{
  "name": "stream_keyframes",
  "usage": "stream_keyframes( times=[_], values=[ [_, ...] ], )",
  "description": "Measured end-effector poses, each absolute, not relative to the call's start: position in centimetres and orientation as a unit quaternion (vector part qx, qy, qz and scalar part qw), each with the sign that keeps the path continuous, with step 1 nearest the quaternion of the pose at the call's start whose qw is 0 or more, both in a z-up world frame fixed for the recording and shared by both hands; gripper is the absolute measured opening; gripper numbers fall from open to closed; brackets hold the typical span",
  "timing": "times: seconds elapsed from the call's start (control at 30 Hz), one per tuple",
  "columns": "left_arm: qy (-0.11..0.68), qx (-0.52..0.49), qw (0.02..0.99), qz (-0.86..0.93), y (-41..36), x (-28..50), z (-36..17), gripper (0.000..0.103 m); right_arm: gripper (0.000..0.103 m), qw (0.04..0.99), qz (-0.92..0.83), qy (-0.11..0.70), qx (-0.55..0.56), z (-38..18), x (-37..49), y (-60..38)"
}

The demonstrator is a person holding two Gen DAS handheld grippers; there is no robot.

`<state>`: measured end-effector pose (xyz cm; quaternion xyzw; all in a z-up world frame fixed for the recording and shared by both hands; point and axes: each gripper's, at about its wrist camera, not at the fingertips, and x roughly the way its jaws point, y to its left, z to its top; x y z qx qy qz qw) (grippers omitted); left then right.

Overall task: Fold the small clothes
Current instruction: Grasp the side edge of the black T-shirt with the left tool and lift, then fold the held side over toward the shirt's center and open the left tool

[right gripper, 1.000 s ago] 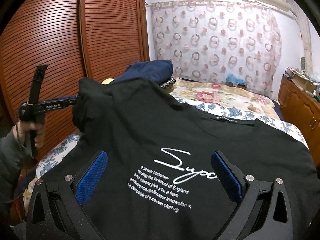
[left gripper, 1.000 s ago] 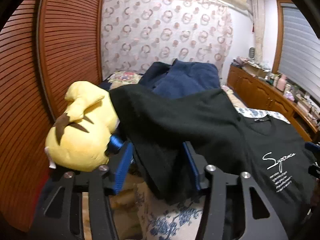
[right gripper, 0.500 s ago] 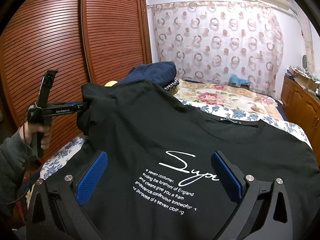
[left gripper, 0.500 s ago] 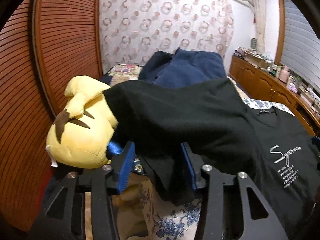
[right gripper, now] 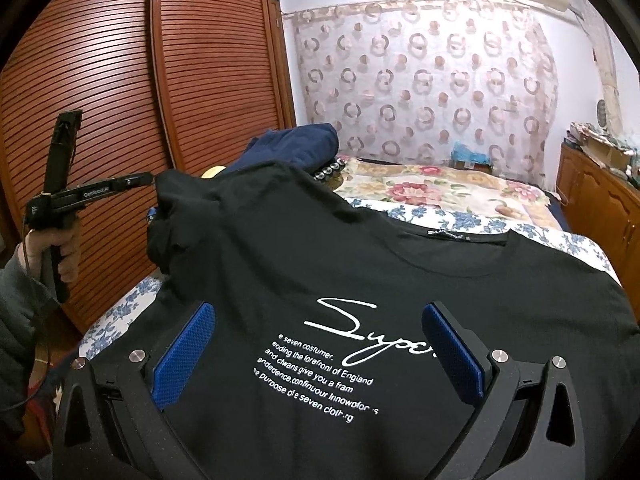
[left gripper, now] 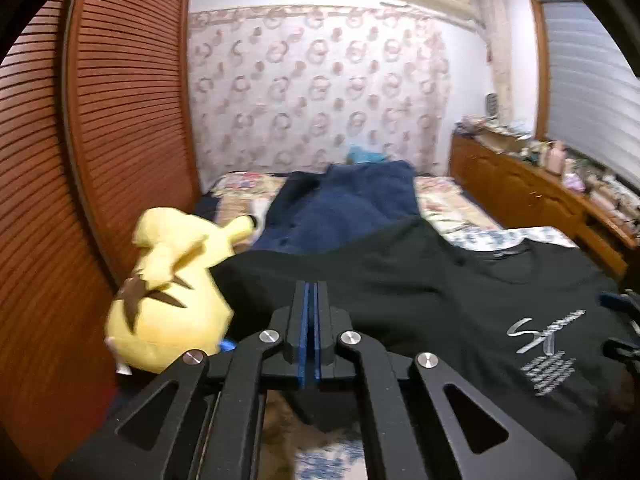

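Right wrist view shows a black T-shirt [right gripper: 360,280] spread on the floral bed [right gripper: 440,184] beside wooden closet doors [right gripper: 120,80], the left gripper [right gripper: 150,178] just closing on its sleeve, the right gripper [right gripper: 320,344] wide open, empty.

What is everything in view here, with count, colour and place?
T-shirt: one, black, white print, spread on bed.
Garment: one, navy, heaped behind T-shirt.
Plush toy: one, yellow, beside wardrobe.
Bed cover: one, floral, under the clothes.
Wardrobe: one, red-brown, slatted, left.
Curtain: one, pale, ringed, far wall.
Sideboard: one, wooden, right wall.
Left tongs: one, black, blue pads, just closed on T-shirt's raised sleeve.
Right tongs: one, black, blue pads, open over print.
Hand: one, gripping left tongs' handle.
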<state>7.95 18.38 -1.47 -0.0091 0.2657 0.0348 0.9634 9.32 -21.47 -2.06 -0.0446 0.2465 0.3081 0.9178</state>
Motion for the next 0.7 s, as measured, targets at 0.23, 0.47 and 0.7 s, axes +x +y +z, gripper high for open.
stream_keyframes(
  times=[0.23, 0.47, 0.7],
  values=[
    [0.303, -0.045, 0.949, 0.070, 21.8, 10.2, -3.5, 0.043, 0.103, 0.917, 0.308, 0.252, -0.042, -2.8, 9.5, -21.2],
    [0.289, -0.087, 0.952, 0.057, 24.0, 11.3, -3.3, 0.044, 0.103, 0.914, 0.308, 0.260, -0.045, -3.0, 9.8, -21.1],
    [0.271, -0.071, 0.960, 0.016, 22.5, 10.4, -2.1, 0.004, 0.103, 0.914, 0.307, 0.261, -0.042, -2.9, 10.0, -21.4]
  ],
)
